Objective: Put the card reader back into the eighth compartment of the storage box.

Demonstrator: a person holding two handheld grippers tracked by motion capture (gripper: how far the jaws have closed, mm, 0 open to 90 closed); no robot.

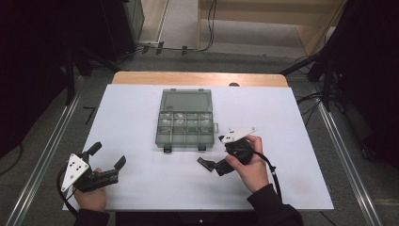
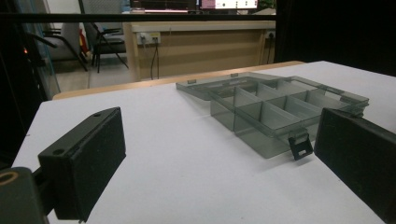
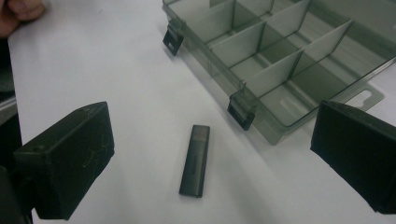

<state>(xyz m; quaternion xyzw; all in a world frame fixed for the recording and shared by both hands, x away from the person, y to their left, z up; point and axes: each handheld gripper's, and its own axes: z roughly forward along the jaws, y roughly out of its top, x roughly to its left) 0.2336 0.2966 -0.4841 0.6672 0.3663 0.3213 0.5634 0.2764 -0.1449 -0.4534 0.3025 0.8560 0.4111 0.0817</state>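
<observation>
A smoky grey plastic compartment box [image 1: 185, 120] lies open in the middle of the white table, its lid folded flat toward the far side. In the right gripper view a small dark USB stick [image 3: 195, 161] lies flat on the table just in front of the box [image 3: 280, 56], near one of its black latches [image 3: 242, 112]. My right gripper [image 3: 217, 126] is open, its jaws wide apart on either side of the stick and not touching it. In the high view the right gripper [image 1: 212, 151] sits at the box's near right corner. My left gripper [image 1: 109, 155] rests open at the near left, pointing toward the box [image 2: 280, 107], with nothing between its jaws.
The white table sheet [image 1: 141, 103] has bare room left and right of the box. A wooden table edge [image 1: 197, 77] runs along the far side. Cables and metal rails lie on the floor around the table. The fingers of the person's other hand [image 3: 18, 11] show far off.
</observation>
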